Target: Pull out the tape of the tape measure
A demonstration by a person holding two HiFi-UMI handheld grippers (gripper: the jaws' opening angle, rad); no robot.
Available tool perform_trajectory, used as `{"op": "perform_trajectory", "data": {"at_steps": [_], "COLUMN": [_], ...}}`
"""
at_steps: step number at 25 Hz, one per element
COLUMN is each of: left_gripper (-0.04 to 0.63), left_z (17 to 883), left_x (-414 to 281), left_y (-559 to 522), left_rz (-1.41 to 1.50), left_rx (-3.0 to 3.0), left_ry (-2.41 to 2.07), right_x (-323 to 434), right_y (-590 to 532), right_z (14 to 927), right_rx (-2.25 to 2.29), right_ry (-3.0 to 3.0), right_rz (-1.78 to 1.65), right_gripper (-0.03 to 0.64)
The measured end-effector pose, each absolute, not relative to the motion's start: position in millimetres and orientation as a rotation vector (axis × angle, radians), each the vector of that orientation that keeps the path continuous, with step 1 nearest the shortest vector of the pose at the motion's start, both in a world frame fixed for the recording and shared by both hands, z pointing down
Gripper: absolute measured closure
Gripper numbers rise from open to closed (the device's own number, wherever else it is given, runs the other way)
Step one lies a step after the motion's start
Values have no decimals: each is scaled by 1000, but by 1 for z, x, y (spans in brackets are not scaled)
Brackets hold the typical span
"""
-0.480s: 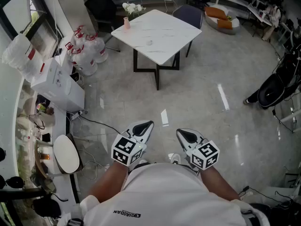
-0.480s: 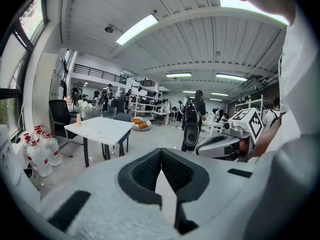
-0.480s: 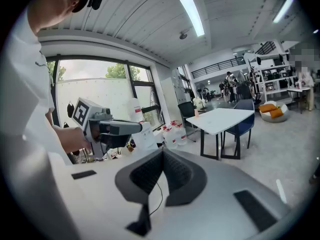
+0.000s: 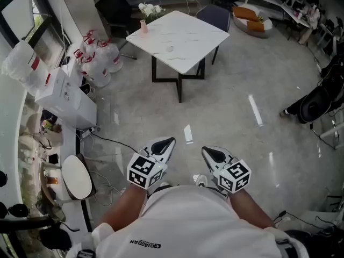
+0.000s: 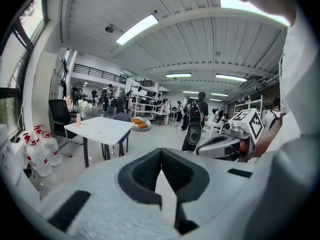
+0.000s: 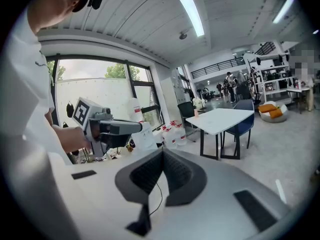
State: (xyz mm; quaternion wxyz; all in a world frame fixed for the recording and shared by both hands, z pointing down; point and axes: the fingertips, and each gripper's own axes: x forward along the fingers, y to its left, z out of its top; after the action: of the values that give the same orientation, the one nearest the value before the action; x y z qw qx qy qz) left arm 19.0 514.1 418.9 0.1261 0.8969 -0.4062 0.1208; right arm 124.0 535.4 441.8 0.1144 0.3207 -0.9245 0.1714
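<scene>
Tape measure: not made out for certain; the only candidate is a small pale round item on the white table, too small to ID. It lies near the table's middle, well apart from both grippers, across open floor.

Containers:
- Pink vase at the table's far-left corner, upright, w/ white flowers.
- Jugs w/ red-and-white labels, clustered on the floor by the wall; contents can't be told.
- White box beside the jugs, closed.

Tools: L gripper and R gripper held side by side, close to the person's white shirt, tips toward the table. Each gripper view shows its pads meeting at the tip, nothing between them; both empty.

Per view: head view alone shows the tabletop item. L gripper view adds people standing deeper in the hall. R gripper view adds a big window w/ trees outside.
</scene>
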Motion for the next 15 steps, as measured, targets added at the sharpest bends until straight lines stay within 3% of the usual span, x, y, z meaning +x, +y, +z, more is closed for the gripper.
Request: {"op": "perform_trajectory", "data": {"at_steps": [15], "left_gripper": [586], "left_z": [430], "left_x": [-9], "left_y": [523], "left_rz": [371], "left_rx": [2614], "left_ry": [-1133], "right_x": [91], "right_y": [546], "right_z": [449], "right_rx": [931], "right_ry": [-2681], "right_rz": [524], "right_gripper": [611]}}
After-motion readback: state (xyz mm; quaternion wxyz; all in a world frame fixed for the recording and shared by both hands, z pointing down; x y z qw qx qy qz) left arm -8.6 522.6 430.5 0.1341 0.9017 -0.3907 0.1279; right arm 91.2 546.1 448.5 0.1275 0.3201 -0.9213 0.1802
